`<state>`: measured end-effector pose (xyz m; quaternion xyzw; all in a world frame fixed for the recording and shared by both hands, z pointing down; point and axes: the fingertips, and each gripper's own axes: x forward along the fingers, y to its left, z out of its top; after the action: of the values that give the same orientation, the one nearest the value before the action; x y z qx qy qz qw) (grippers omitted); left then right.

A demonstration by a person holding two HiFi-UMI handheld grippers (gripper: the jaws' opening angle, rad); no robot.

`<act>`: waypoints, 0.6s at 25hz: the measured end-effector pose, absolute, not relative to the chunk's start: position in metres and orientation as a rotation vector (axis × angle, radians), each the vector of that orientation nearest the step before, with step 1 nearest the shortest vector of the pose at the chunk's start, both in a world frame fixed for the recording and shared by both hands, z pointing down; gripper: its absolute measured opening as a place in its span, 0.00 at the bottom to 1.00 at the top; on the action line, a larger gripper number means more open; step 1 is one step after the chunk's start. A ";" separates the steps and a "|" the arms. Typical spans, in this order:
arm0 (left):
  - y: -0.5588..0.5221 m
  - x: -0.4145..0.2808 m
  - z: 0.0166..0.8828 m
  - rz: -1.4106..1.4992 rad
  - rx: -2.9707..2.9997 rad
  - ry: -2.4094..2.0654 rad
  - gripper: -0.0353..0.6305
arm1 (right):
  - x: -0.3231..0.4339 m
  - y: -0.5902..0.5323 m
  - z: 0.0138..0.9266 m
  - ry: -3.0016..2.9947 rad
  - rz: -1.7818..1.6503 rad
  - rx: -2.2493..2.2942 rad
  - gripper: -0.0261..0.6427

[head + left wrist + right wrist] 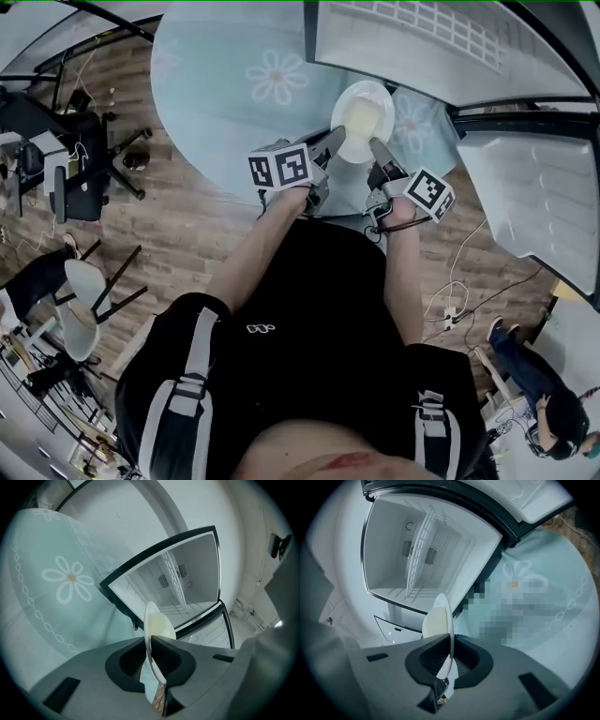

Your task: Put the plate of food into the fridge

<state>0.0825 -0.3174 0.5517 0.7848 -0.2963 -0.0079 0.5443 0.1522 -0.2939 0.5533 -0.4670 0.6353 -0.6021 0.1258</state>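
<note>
round white plate of pale yellow food: held level between both grippers | left gripper: clamped on its near-left rim | right gripper: clamped on its near-right rim | open white fridge: straight ahead of both jaws, beyond the plate | pale blue flower-print tablecloth: left of left gripper

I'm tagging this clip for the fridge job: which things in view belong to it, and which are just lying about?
Belong: plate of food, gripped at its rim by the left gripper and right gripper; open fridge.
Lying about: black office chair; white chair; floor cables; flowered blue cloth.
</note>
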 end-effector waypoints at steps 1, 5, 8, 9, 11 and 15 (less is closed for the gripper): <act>-0.321 0.084 0.552 -0.016 1.862 -0.705 0.11 | 0.154 -0.296 0.554 1.846 -1.753 -1.364 0.07; -0.341 0.087 0.553 -0.017 1.860 -0.717 0.11 | 0.157 -0.316 0.555 1.839 -1.746 -1.360 0.07; -0.355 0.092 0.553 -0.013 1.860 -0.718 0.11 | 0.162 -0.331 0.557 1.832 -1.744 -1.346 0.07; -0.360 0.094 0.553 -0.012 1.863 -0.721 0.11 | 0.164 -0.335 0.557 1.832 -1.744 -1.347 0.07; -0.370 0.097 0.552 -0.010 1.870 -0.731 0.11 | 0.168 -0.346 0.558 1.836 -1.740 -1.341 0.07; -0.388 0.101 0.548 -0.026 1.865 -0.751 0.10 | 0.173 -0.364 0.554 1.837 -1.723 -1.325 0.07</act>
<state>0.1014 -0.3880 0.5478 0.7831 -0.3154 -0.0108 0.5359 0.1727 -0.3644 0.5541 -0.4606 0.6384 -0.5988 0.1475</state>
